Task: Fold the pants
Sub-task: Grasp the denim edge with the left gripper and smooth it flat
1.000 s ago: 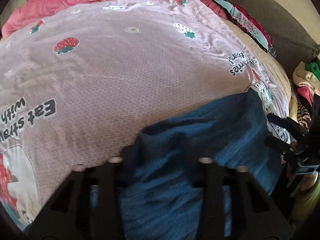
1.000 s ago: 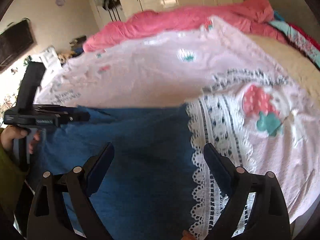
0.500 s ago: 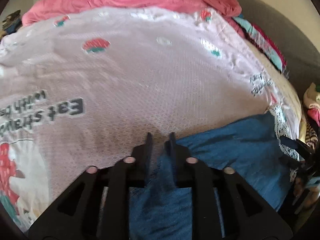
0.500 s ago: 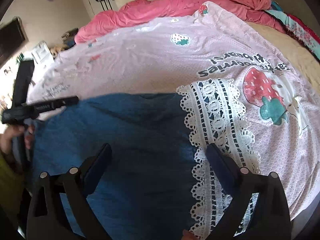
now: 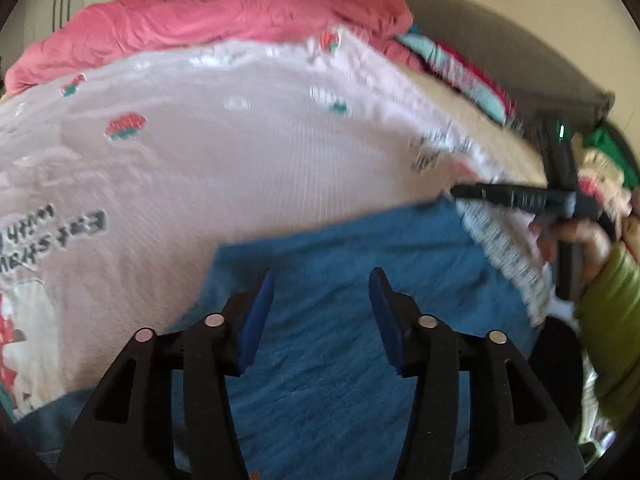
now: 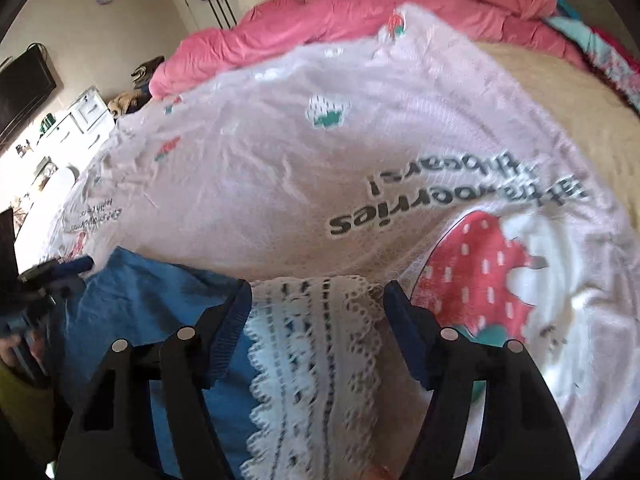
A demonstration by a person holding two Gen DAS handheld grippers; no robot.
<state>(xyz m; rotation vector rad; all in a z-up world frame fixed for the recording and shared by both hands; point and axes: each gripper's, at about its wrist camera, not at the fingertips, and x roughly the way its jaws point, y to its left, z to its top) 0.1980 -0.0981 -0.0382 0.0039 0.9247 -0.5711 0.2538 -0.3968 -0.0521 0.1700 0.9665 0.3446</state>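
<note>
The blue pants (image 5: pixel 344 320) lie flat on the pink strawberry bedspread (image 5: pixel 224 168) near the front edge of the bed. My left gripper (image 5: pixel 320 276) is open and empty, jaws wide apart just above the pants. In the right wrist view the pants (image 6: pixel 160 308) lie at the lower left. My right gripper (image 6: pixel 318 284) is open and empty over the white lace strip (image 6: pixel 320 352) beside the pants' right edge. The right gripper also shows in the left wrist view (image 5: pixel 504 194), at the pants' far right corner.
A pink duvet (image 5: pixel 208 20) is bunched along the far side of the bed. Colourful clothes (image 5: pixel 460 64) pile at the right by the grey headboard (image 5: pixel 500 48). A white dresser (image 6: pixel 84 120) and a wall TV (image 6: pixel 24 88) stand at the left.
My left gripper was shut on a pants fold and has opened and let go; the pants now lie flatter. My right gripper moved right, from over the pants to over the lace.
</note>
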